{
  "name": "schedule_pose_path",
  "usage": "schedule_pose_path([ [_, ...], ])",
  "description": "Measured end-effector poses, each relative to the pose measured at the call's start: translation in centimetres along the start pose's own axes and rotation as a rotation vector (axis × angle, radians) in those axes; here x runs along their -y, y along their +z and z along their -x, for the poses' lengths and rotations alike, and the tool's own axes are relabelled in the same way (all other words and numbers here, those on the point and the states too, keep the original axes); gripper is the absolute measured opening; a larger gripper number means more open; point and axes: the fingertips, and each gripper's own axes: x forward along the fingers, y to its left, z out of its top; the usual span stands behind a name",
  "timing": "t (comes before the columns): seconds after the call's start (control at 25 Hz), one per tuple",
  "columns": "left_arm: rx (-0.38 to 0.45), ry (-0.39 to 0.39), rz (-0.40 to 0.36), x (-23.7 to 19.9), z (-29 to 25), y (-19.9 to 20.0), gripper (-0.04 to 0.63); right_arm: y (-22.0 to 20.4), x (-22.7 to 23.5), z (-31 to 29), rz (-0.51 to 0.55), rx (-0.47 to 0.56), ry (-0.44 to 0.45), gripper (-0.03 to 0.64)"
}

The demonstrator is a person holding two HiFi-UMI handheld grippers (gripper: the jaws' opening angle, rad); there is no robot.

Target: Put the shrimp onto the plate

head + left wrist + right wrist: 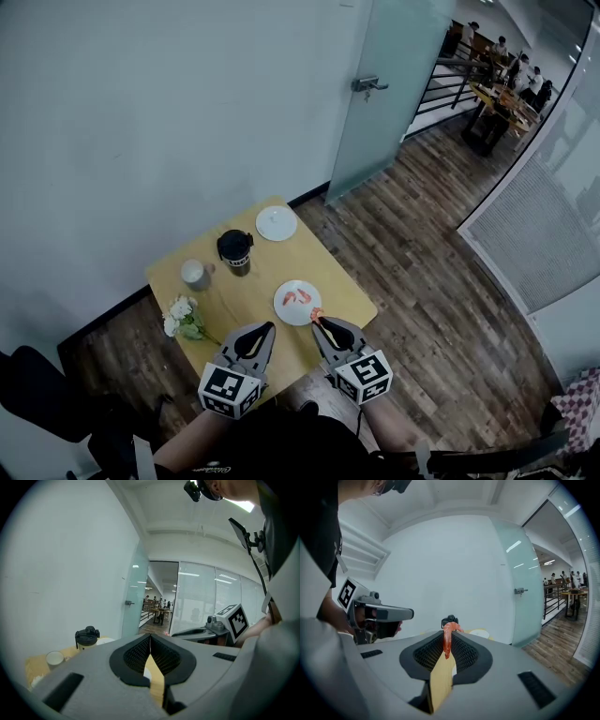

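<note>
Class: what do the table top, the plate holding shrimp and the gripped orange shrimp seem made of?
Square yellow table top: pale wood or laminate, matte, evenly coloured. Round white plate: perhaps glazed ceramic or plastic; plain even white. Orange shrimp: stiffly curved, uniformly coloured, probably plastic.

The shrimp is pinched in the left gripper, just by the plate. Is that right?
Not quite. The shrimp is pinched in the right gripper, just by the plate. The left gripper is shut with nothing in it. The right gripper view shows the shrimp between its jaws.
</note>
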Motion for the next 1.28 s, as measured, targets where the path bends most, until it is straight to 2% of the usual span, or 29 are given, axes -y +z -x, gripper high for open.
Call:
schedule_pose_path([
  [0.68,-0.009,0.066,0.012,-1.4,0.9,-0.5,0.005,-9.1,3.4,-7.5,0.149,-0.296,0.041,0.051],
  [1.04,-0.001,0.111,0.021,-1.8,1.1,-0.3,0.005,-13.2,4.5,-10.1,0.185,-0.425,0.058,0.051],
  [1.28,0.003,0.134,0.027,-2.0,1.5,-0.4,0.005,-15.5,4.9,-11.9,0.275,-0.513,0.099,0.051],
])
